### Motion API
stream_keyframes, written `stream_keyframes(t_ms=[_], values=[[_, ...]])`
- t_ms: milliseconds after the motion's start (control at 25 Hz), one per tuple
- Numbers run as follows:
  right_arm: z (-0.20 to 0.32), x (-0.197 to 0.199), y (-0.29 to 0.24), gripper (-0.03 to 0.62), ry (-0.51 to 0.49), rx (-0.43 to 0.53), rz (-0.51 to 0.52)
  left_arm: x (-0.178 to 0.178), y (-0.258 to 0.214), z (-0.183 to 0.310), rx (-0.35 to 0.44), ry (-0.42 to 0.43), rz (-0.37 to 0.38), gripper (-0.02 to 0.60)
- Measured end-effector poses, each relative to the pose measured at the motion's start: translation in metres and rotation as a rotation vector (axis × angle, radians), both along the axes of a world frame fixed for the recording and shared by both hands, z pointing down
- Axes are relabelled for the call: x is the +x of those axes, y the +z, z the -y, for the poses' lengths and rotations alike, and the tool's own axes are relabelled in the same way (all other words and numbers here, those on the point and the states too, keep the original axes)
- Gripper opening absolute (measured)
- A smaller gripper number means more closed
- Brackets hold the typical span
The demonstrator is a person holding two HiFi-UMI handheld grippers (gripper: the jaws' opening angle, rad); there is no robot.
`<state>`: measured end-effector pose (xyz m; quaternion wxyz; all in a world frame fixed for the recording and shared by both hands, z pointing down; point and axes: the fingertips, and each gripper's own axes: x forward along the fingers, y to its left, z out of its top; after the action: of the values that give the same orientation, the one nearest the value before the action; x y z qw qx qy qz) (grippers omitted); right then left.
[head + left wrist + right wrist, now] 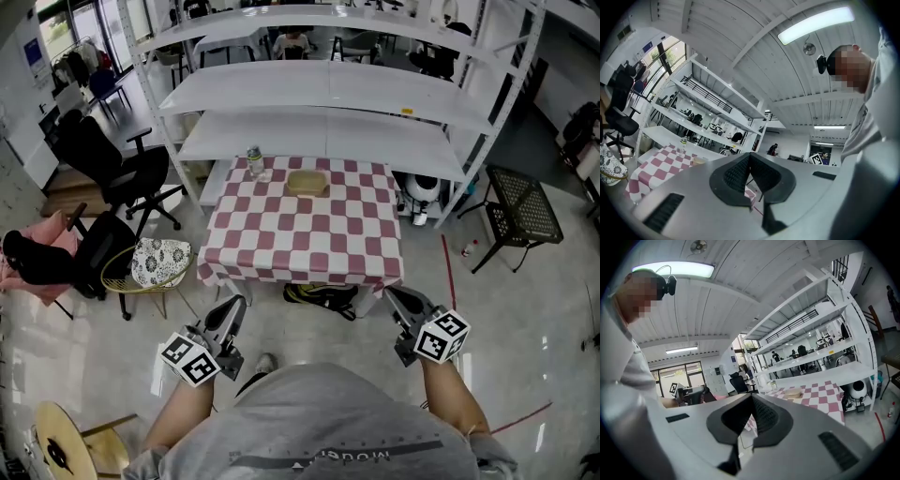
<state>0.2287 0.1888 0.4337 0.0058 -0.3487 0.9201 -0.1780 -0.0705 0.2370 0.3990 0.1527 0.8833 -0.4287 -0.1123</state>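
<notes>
Prob. approach: left gripper [234, 305] & right gripper [394, 295], both closed, empty, hung lower-frame, short of checkered table [300, 239]; reaching upper-centre bottle [254, 162] needed stepping fwd.

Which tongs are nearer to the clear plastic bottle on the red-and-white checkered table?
Left. The left tongs hang before the checkered table's near-left corner, on the clear plastic bottle's side; the right tongs hang off the near-right corner, farther across.
</notes>
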Motion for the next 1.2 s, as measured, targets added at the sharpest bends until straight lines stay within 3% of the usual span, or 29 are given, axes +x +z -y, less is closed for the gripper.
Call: stream_keyframes(t_ms=[320, 840, 1200], values=[[0.048, -0.023, 0.005, 0.025, 0.037, -0.002, -0.011, -0.023, 0.007, 0.064, 0.003, 0.062, -0.020, 0.012], [0.193, -0.122, -0.015, 0.025, 0.171, 0.028, -0.015, -0.111, -0.014, 0.259, 0.034, 0.247, -0.006, 0.012], [0.266, -0.170, -0.020, 0.025, 0.210, 0.025, -0.026, -0.153, -0.009, 0.340, 0.010, 0.296, -0.022, 0.012]])
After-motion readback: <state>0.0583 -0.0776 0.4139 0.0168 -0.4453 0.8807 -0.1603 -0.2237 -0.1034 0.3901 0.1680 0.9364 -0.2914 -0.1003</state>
